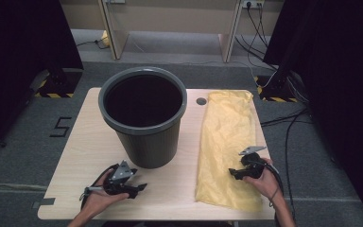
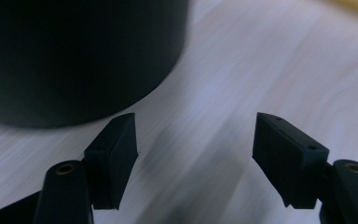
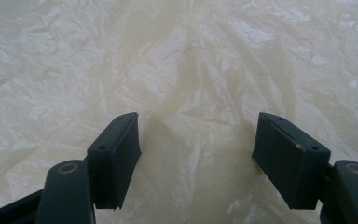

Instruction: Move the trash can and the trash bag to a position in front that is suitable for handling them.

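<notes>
Grippers both gape wide, holding nothing: left gripper [image 1: 142, 187] near the grey bin [image 1: 144, 118], right gripper [image 1: 233, 174] over the yellow bag [image 1: 227, 142] (lying flat, right of the bin).

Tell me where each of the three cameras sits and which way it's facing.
High view: above the person's side, facing forward and down on table, bin, yellow bag; both hands and grippers show.
Left gripper view: rides the left gripper, facing bin base; open fingers.
Right gripper view: rides the right gripper, facing down on bag; open fingers.
Shared: high and left views show the bin.
</notes>
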Motion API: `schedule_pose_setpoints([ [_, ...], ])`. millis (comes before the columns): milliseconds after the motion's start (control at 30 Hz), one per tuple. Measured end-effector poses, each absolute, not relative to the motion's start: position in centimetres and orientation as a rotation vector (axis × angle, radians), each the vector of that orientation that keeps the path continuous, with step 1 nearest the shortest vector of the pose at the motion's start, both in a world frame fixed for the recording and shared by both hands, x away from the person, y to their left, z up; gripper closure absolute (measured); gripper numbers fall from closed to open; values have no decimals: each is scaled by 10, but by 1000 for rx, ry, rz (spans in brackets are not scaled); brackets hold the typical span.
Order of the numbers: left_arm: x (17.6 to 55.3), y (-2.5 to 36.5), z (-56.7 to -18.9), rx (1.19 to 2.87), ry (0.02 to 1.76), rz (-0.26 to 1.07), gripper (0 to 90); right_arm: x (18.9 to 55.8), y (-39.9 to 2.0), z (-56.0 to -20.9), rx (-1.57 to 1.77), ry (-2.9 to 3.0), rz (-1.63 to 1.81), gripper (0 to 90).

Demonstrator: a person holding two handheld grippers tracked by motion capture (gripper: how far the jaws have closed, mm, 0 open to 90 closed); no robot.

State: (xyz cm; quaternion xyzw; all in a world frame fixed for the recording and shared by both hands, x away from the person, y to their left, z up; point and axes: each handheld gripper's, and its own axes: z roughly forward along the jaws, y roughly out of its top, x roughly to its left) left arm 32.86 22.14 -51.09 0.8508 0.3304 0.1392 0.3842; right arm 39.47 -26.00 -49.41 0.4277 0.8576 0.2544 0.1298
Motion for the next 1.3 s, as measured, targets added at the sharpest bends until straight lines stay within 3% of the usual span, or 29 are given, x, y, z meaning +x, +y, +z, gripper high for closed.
schedule_pose_setpoints([
  [167, 337, 248, -513, 2204, 952, 431, 290, 405, -282, -493, 1225, 2495, 724, 310],
  [400, 345, 272, -518, 2122, 1086, 431, 245, 390, -275, -485, 1293, 2381, 730, 311],
  [633, 345, 273, -524, 2067, 1090, 470, 194, 374, -254, -491, 1402, 2341, 774, 309],
  [1033, 346, 274, -524, 2067, 1105, 472, 166, 369, -283, -497, 1376, 2351, 746, 306],
  [1300, 346, 274, -524, 2066, 1106, 471, 161, 367, -278, -491, 1427, 2264, 782, 286],
])
